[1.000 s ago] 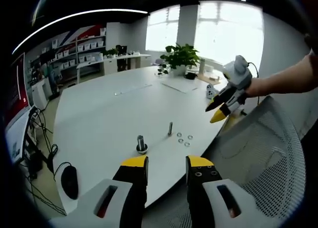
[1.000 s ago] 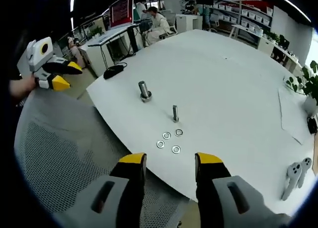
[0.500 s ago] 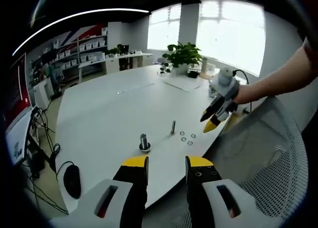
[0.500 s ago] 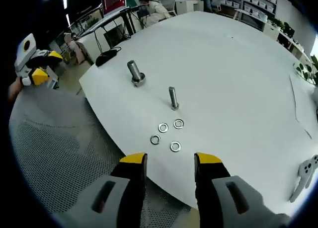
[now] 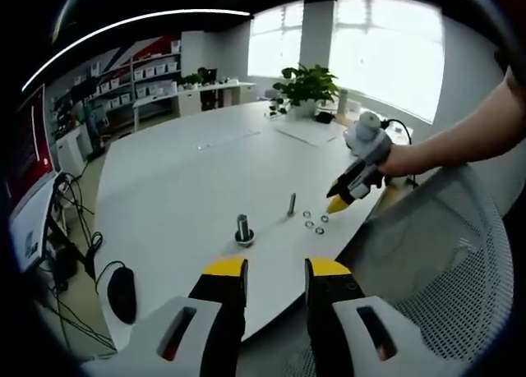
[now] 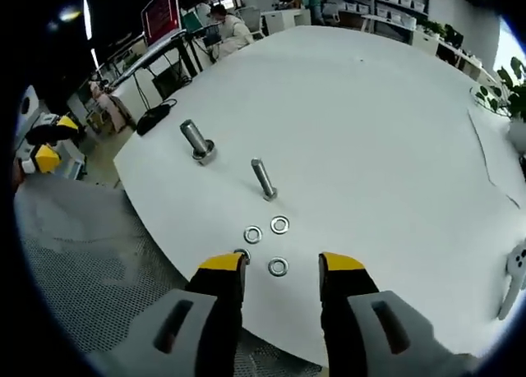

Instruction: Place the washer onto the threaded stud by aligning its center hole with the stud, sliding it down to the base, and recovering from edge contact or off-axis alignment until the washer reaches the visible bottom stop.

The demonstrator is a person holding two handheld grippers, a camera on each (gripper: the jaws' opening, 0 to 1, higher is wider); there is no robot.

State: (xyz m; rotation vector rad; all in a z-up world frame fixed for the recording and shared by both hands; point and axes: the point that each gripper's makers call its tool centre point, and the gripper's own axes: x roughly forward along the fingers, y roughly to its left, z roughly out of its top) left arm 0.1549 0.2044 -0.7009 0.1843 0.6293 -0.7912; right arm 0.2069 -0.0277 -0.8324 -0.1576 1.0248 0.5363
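Right claw (image 6: 280,270) nearer the washers (image 6: 279,267).

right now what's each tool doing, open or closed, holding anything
Left tool: open, holding nothing, back from the table edge.
Right tool: open, holding nothing, low over the washers.

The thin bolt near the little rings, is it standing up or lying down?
Standing up. The thin bolt rests on its wider end on the white table, stem rising free, apart from the washers beside it.
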